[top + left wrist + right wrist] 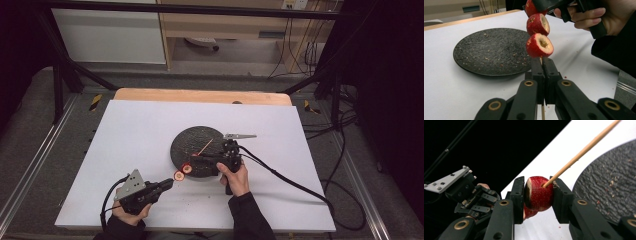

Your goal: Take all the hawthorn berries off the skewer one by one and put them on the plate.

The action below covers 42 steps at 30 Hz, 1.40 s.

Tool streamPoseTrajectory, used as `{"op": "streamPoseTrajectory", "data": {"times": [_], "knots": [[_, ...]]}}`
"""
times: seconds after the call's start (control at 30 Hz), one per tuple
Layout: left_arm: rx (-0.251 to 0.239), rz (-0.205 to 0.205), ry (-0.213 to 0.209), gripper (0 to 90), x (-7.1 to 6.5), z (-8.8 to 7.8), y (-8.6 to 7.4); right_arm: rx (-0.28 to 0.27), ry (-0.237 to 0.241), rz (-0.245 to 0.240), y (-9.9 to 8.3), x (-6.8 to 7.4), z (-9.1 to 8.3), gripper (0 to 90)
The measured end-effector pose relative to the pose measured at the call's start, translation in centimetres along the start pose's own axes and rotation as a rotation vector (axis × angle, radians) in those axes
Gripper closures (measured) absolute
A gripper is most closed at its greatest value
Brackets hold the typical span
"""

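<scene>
The left hand (131, 210) comes in at about 7 o'clock of the high view, wrapped round the handle of the left gripper (169, 184), which points toward 2 o'clock. Its jaws are pressed tight together, clamping a skewer (540, 60). The right hand (235, 176) enters near 6 o'clock, its sleeved forearm (250, 215) slanting up to 12. It grasps the right gripper (196, 158), which points toward 9 o'clock. The jaws of that gripper press on a berry (538, 193) from both sides.
</scene>
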<state>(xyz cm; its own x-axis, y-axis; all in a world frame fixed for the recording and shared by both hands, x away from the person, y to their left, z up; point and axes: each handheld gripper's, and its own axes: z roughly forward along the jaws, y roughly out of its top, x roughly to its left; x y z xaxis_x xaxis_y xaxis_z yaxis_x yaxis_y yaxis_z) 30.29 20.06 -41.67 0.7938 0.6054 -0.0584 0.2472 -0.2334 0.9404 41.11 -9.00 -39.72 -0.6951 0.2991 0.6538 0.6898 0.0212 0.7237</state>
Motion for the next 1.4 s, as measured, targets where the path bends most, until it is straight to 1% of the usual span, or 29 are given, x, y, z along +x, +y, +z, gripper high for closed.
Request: {"op": "streamPoseTrajectory", "data": {"times": [0.1,0.13,0.2,0.23,0.37,0.4,0.53,0.67,0.8,0.9,0.93,0.97,1.0,1.07,1.17,1.23,1.27,1.33,1.4], "knots": [[0.005,0.006,0.007,88.7,-0.1,0.0,0.1,-0.003,0.001,-0.002,0.2,0.0,-0.1,67.2],[0.002,0.01,0.009,88.7,-0.1,-0.1,0.1,-0.004,-0.006,0.0,0.2,0.0,-0.1,67.2],[-0.006,0.019,0.015,88.8,-0.3,-0.3,0.3,-0.01,-0.004,-0.003,0.2,0.2,-0.3,67.2],[-0.014,0.016,0.015,88.8,-0.4,-0.4,0.4,-0.014,-0.001,-0.004,0.3,0.3,-0.3,67.3],[-0.027,0.036,0.027,88.8,-0.7,-0.8,0.8,-0.035,0.004,-0.006,0.5,0.7,-0.8,67.4],[-0.031,0.04,0.031,88.8,-0.7,-1.0,0.8,-0.039,0.006,0.003,0.6,0.8,-0.8,67.5],[-0.036,0.038,0.035,88.8,-0.7,-1.3,0.8,-0.075,-0.015,0.004,0.9,1.1,-1.2,67.7],[-0.048,0.039,0.033,88.8,-0.8,-1.5,0.9,-0.081,-0.016,0.005,1.6,1.3,-1.7,68.0],[-0.053,0.04,0.037,88.8,-0.7,-1.6,0.9,-0.071,-0.018,-0.003,2.0,1.3,-1.9,68.1],[-0.053,0.038,0.036,88.8,-0.6,-1.4,0.8,-0.072,-0.028,-0.002,2.2,1.2,-2.0,68.0],[-0.048,0.039,0.041,88.8,-0.6,-1.5,0.7,-0.073,-0.032,-0.002,2.3,1.1,-2.0,68.1],[-0.044,0.041,0.044,88.8,-0.5,-1.5,0.7,-0.085,-0.044,0.003,2.5,1.1,-2.2,69.3],[-0.045,0.034,0.044,88.8,-0.4,-1.7,0.5,-0.104,-0.057,-0.002,2.6,1.1,-2.4,71.1],[-0.052,0.025,0.037,88.8,-0.1,-2.0,0.3,-0.147,-0.095,-0.011,3.2,1.1,-3.4,71.2],[-0.053,0.032,0.037,88.7,-0.2,-1.9,0.3,-0.153,-0.111,-0.025,3.9,1.1,-3.9,71.2],[-0.049,0.036,0.041,88.7,-0.1,-2.0,0.2,-0.15,-0.123,-0.019,4.3,0.7,-4.0,71.3],[-0.046,0.033,0.045,88.8,-0.1,-2.0,0.2,-0.157,-0.139,-0.015,4.6,0.6,-4.2,71.3],[-0.042,0.023,0.049,88.7,0.3,-2.3,-0.1,-0.184,-0.179,-0.032,5.1,0.4,-4.7,71.4],[-0.041,0.014,0.055,88.7,0.5,-2.3,-0.1,-0.199,-0.2,-0.029,5.8,0.1,-5.4,71.4]]}}
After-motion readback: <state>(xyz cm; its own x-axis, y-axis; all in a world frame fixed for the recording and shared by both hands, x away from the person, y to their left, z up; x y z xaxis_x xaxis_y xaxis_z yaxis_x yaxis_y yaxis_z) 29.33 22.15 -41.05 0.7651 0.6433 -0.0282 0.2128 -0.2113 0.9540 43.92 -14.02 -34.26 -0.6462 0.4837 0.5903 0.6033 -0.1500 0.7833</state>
